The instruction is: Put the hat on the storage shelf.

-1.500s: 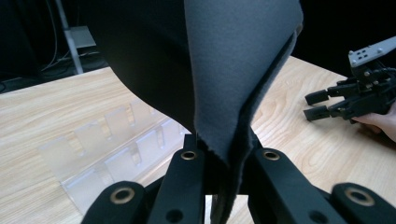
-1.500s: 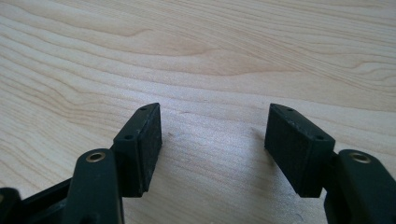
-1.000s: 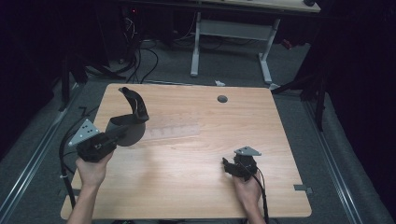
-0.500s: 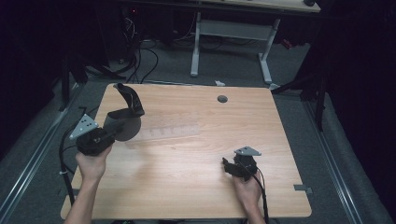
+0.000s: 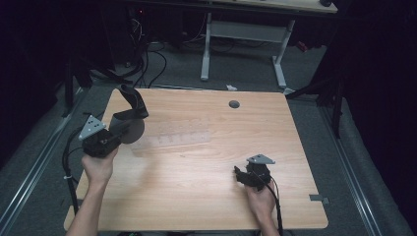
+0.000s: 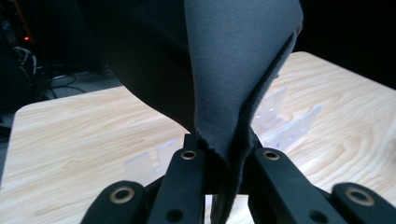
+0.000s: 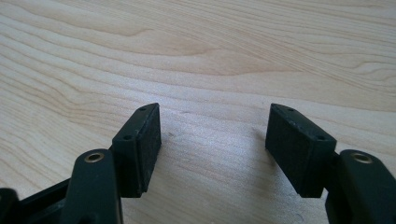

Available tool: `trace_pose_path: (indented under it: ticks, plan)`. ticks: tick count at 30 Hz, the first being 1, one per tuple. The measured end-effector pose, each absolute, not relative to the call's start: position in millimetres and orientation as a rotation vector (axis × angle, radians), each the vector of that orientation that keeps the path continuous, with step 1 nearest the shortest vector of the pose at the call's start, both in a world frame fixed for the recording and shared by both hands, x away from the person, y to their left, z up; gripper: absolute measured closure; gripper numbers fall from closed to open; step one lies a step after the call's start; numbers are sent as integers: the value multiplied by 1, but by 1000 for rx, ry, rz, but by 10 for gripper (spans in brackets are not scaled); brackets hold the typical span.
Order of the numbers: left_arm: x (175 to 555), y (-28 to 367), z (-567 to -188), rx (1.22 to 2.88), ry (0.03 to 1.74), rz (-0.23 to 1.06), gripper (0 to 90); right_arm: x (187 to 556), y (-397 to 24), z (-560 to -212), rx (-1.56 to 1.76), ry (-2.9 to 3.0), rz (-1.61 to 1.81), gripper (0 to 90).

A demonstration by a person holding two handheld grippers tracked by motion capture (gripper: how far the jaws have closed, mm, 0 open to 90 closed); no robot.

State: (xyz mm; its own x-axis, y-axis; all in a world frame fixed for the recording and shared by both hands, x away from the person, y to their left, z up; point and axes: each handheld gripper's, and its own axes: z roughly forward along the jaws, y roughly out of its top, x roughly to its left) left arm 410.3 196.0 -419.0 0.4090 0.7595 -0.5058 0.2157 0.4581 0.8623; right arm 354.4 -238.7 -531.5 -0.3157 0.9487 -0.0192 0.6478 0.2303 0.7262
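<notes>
Jaws left: left gripper point(image 5: 110, 135) clamping grey fabric point(image 6: 233, 70), lifting it off bench point(image 5: 206, 196) near left edge.
Jaws right: right gripper point(image 7: 212, 140) apart, idling near front edge.

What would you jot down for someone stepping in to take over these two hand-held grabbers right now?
Left gripper: shut on a piece of dark grey fabric, held up above the left part of the wooden table; the fabric rises and curls away from the jaws.
Right gripper: open, holding nothing, low over bare wood near the front right of the table.
A clear plastic tray lies on the table just right of the fabric.
Done: fabric gripped and lifted.
Left: probably laying or folding the fabric; where it should end up cannot be told. The free right gripper could help.
</notes>
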Motion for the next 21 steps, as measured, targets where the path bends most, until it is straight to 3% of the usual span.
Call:
trace_pose_path:
  ticks: [21]
  plan:
    - [427,196,-434,1117,1178,522,864,354,-239,-532,1462,2049,864,356]
